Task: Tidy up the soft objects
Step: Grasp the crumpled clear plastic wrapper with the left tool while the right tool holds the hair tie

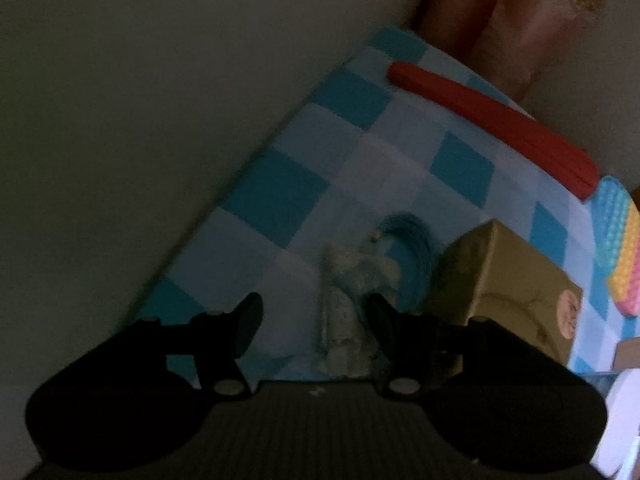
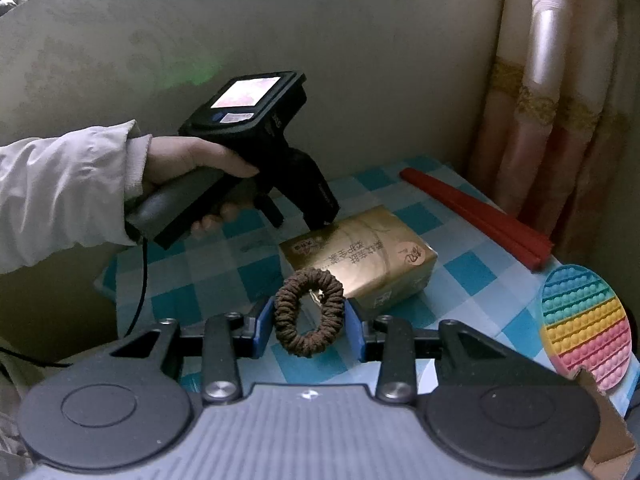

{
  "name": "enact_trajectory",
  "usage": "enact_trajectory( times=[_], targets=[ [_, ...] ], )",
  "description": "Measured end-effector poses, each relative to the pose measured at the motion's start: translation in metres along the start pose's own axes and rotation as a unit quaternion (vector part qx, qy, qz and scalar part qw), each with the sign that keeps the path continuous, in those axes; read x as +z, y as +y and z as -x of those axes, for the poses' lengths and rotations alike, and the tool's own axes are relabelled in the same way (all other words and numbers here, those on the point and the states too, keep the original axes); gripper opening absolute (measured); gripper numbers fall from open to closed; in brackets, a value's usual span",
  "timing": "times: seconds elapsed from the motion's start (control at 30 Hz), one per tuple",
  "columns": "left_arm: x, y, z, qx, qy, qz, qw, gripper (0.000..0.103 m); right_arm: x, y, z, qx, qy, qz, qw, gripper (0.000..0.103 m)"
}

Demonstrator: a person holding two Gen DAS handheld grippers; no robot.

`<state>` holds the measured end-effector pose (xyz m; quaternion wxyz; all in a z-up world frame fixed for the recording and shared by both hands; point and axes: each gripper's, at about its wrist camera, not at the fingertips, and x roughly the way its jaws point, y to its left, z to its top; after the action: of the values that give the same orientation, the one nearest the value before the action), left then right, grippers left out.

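Blue-and-white checked tablecloth (image 2: 460,240) covered table by wall. Right gripper (image 2: 309,318) pinched brown braided fabric hair tie (image 2: 308,312) above gold tissue pack (image 2: 360,256); light, squashy, best gripped across ring. Left gripper (image 1: 316,320) half-open around pale fluffy cloth piece (image 1: 344,312), contact unclear.

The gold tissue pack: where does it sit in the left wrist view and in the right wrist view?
Left wrist view: gold tissue pack at lower right, beyond the gripper's right-hand finger, on the checked cloth.
Right wrist view: gold tissue pack at centre, just behind the brown hair tie.
Shared landmark: the red strip beyond the pack in both.
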<state>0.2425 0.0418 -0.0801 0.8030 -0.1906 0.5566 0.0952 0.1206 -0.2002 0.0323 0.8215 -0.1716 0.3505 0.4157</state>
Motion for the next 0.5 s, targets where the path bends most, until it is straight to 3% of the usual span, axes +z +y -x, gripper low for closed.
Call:
enact_trajectory(
  times=[0.07, 0.23, 0.3, 0.37, 0.5],
  targets=[
    [0.000, -0.001, 0.002, 0.024, -0.012, -0.012, 0.9996, 0.050, 0.001, 0.000, -0.001, 0.002, 0.000, 0.000, 1.000, 0.043],
    [0.000, 0.001, 0.002, 0.003, -0.014, -0.018, 0.9997, 0.023, 0.002, 0.000, -0.006, 0.002, 0.003, -0.002, 1.000, 0.043],
    [-0.002, -0.003, 0.001, -0.005, -0.011, -0.029, 0.9995, 0.021, 0.002, 0.001, -0.006, 0.005, 0.003, -0.001, 1.000, 0.043],
    [-0.004, -0.005, 0.000, -0.015, -0.009, -0.034, 0.9993, 0.013, 0.001, 0.001, -0.004, 0.002, 0.004, 0.001, 1.000, 0.043],
    [-0.006, -0.007, 0.000, -0.025, -0.016, -0.044, 0.9986, 0.009, 0.002, 0.000, -0.003, -0.001, 0.006, -0.002, 1.000, 0.043]
  ],
)
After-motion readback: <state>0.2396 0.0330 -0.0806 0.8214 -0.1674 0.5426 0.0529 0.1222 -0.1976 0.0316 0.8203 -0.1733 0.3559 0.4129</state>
